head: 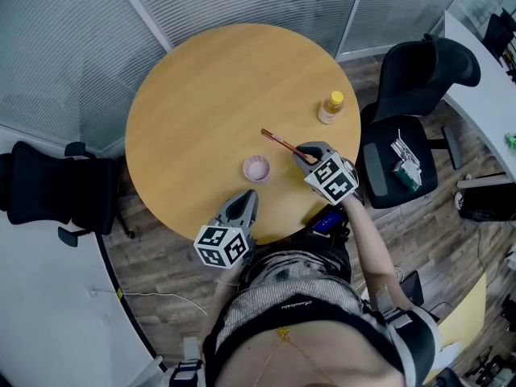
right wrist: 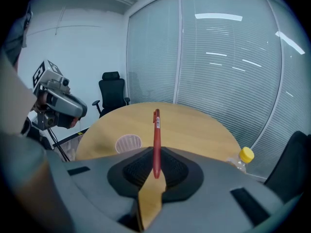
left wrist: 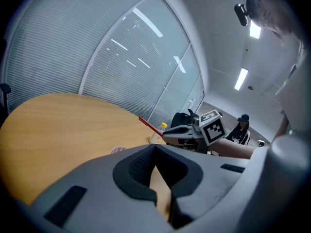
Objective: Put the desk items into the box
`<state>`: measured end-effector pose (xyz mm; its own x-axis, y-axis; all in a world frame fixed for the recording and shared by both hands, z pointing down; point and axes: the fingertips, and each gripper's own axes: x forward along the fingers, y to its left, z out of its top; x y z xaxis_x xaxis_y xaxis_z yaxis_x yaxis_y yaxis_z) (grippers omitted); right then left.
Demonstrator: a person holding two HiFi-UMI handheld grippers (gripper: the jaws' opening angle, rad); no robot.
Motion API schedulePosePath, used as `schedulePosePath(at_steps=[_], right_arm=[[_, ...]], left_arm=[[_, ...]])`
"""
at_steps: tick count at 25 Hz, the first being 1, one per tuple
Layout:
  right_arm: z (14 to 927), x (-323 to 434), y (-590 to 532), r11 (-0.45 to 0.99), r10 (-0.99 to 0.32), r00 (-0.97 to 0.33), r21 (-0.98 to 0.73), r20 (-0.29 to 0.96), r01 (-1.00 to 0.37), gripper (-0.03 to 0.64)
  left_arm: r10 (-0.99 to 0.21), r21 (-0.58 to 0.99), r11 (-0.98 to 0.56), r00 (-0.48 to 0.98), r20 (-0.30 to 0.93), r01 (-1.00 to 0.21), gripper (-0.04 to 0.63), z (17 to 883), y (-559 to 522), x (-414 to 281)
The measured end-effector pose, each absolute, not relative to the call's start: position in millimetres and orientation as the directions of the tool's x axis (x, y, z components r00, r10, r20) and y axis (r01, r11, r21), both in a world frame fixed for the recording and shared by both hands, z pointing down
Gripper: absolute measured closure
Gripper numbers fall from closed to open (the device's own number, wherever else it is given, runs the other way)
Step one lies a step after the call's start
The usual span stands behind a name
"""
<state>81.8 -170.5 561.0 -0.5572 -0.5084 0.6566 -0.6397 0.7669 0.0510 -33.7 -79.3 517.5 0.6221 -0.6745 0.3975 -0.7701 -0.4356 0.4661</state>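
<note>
My right gripper (head: 301, 154) is shut on a red pen (head: 278, 141) and holds it above the round wooden table (head: 201, 87). In the right gripper view the pen (right wrist: 156, 135) sticks out forward from between the pads of that gripper (right wrist: 156, 165). A small pink ribbed cup (head: 256, 168) stands on the table just left of the pen. A yellow-capped bottle (head: 330, 107) stands near the table's right edge. My left gripper (head: 245, 200) hovers at the near edge, its jaws (left wrist: 155, 147) together with nothing in them. No box is in view.
A black office chair (head: 419, 79) stands right of the table with some papers or packets (head: 405, 166) on its seat. Another black chair (head: 52, 188) is at the left. Glass walls with blinds (head: 72, 47) curve behind the table.
</note>
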Motion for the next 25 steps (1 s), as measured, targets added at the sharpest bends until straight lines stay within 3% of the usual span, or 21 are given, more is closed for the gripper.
schedulePosePath(at_steps=[25], right_arm=[[504, 71, -150, 0.759, -0.529, -0.599, 0.02, 0.602, -0.651, 0.557]], left_arm=[[-0.732, 0.458, -0.363, 0.553, 0.399, -0.811, 0.577, 517, -75, -61]])
